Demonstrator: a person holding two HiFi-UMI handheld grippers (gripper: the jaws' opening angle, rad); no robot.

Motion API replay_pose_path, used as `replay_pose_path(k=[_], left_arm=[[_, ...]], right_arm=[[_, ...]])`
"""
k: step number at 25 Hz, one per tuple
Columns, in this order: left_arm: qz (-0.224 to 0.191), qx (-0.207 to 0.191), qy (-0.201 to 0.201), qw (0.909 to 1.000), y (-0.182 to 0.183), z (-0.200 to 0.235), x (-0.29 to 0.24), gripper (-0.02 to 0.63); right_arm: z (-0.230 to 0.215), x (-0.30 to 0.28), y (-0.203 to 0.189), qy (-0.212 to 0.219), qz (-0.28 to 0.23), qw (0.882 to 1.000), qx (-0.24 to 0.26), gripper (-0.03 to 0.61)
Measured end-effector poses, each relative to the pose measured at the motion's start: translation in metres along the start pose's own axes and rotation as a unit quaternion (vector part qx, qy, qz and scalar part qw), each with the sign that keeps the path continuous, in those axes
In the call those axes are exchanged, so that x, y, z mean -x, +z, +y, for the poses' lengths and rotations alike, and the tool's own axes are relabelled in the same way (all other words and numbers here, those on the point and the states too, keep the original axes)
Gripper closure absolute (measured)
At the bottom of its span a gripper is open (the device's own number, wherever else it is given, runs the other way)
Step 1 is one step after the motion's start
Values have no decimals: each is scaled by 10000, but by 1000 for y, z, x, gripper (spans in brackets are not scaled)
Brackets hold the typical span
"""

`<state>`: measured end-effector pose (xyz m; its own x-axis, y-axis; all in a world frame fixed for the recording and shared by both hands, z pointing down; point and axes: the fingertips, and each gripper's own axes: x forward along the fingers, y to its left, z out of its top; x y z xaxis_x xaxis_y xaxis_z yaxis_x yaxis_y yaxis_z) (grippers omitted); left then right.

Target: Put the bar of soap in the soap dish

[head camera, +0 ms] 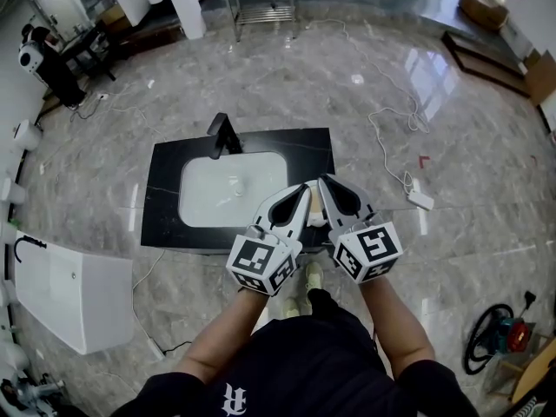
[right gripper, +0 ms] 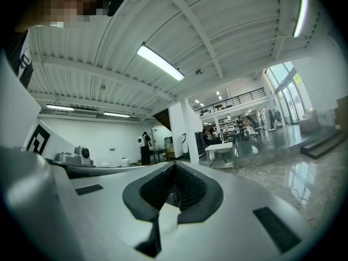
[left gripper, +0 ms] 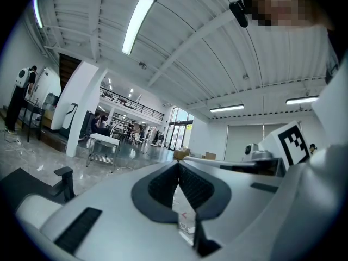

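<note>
Both grippers are held level side by side over the front right part of the black counter (head camera: 165, 189). My left gripper (head camera: 303, 189) (left gripper: 178, 165) is shut, its tips meeting with nothing between them. Beside it my right gripper (head camera: 324, 182) (right gripper: 174, 167) is also shut and empty. A small white thing (head camera: 317, 221) shows on the counter between the two gripper bodies; I cannot tell whether it is the soap or the dish. Both gripper views look out level across the hall, so the counter top is hidden in them.
A white sink basin (head camera: 230, 189) with a black faucet (head camera: 221, 135) is set in the counter. A white panel (head camera: 74, 294) lies on the marble floor at the left. Cables (head camera: 391, 146) and a power strip (head camera: 420, 200) trail at the right. The person's shoes (head camera: 313, 276) stand at the counter's front.
</note>
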<state>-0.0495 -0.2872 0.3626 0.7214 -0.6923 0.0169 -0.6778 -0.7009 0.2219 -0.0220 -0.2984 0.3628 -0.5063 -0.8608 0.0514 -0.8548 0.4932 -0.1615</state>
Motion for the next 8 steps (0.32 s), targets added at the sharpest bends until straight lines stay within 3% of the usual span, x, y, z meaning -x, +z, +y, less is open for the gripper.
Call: replay_pose_path(k=[8], left_arm=[[-19,-19,-4,10000,0,-1,-2,607]], right_arm=[[1,0,1,-4,-11,10000,98,570]])
